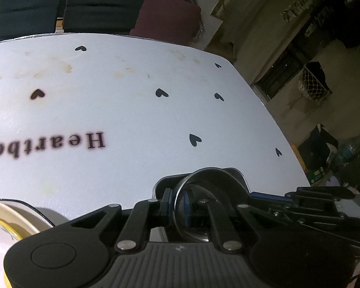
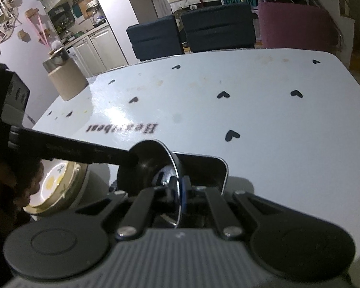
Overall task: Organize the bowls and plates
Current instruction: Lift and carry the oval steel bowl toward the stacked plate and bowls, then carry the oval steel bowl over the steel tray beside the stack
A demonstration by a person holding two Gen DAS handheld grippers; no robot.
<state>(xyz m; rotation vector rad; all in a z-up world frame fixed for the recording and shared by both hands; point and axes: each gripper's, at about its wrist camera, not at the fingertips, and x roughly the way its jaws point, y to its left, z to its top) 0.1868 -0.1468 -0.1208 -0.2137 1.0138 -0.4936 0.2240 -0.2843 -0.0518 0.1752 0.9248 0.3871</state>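
So both my grippers, left [image 1: 177,204] and right [image 2: 178,187], pinch the thin round steel bowl [image 1: 211,182] rim over the rectangular steel tray [image 2: 218,165]: light, stiff, slippery.

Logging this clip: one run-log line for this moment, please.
left tool: shut on steel bowl rim | right tool: shut on steel bowl | rectangular steel tray: at bowl | floral plate: on table
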